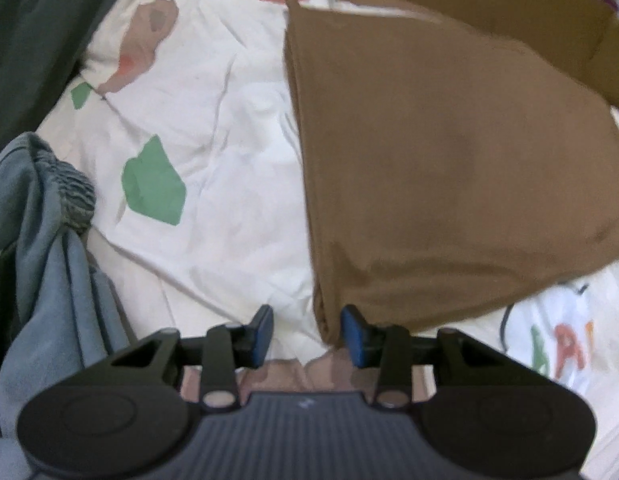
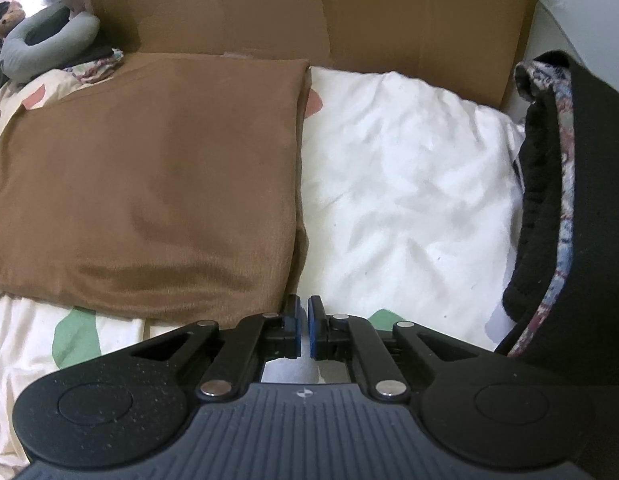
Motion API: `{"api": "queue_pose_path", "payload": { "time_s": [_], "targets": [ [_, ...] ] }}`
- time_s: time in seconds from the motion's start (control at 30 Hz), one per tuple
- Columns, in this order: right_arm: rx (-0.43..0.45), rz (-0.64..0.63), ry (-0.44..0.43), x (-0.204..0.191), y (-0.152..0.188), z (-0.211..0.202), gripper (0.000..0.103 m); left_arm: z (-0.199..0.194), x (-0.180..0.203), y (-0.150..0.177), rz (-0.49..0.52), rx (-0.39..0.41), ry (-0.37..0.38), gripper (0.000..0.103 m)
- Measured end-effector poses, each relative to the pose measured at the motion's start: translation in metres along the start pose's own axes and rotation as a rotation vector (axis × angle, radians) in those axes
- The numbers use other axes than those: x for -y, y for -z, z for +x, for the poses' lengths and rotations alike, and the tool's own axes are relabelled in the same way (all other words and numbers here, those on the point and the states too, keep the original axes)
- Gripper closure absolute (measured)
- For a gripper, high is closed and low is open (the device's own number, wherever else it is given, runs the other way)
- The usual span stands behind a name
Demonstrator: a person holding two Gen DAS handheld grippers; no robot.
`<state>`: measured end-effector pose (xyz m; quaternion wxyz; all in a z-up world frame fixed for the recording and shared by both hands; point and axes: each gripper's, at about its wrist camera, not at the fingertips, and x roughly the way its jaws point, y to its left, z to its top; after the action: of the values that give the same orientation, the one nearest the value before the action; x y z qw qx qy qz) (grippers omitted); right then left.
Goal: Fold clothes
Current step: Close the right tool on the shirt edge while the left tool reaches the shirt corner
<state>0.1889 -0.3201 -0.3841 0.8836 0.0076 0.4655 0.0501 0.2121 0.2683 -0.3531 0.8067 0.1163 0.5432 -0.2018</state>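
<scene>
Well, on the far left of the left wrist view a dark green cloth (image 1: 33,40) lies along the edge, and below it sits a bunched blue-grey garment with a gathered band (image 1: 49,240). Next comes the white bed sheet with green and pink shapes (image 1: 213,128). On that sheet lies the folded brown cloth (image 1: 449,168), flat and smooth, with a flat brown cardboard sheet (image 1: 509,12) behind it. No box or basket shows in either view. The left gripper (image 1: 307,334) has its two blue pads apart. The near corner of the brown cloth sits between them, close to the right pad (image 1: 355,334), but I cannot tell if that pad touches it. In the right wrist view a grey stuffed toy (image 2: 49,48) lies at the far left, by the cardboard. The brown cloth (image 2: 149,184) fills the left half, and bare sheet (image 2: 409,184) fills the middle. The right gripper (image 2: 303,326) has its blue pads squeezed almost together, with only a thin gap and no cloth seen in it. It sits just beside the cloth's near right corner. At the far right stands a black garment with a patterned lining (image 2: 569,200).
</scene>
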Motion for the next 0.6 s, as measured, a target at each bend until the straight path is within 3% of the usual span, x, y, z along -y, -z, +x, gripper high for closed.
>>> {"api": "queue_pose_path", "payload": {
  "time_s": [0.13,0.4,0.6],
  "targets": [
    [0.026,0.001,0.007,-0.003,-0.003,-0.008,0.099,-0.009,-0.010,-0.001,-0.090,0.010,0.090,0.064],
    [0.051,-0.019,-0.012,-0.012,-0.005,-0.014,0.099,0.005,-0.035,0.018,-0.395,-0.038,0.212,0.063],
    [0.043,-0.024,-0.026,-0.018,-0.002,-0.013,0.099,0.015,-0.056,0.030,-0.629,-0.030,0.334,0.061]
  ]
}}
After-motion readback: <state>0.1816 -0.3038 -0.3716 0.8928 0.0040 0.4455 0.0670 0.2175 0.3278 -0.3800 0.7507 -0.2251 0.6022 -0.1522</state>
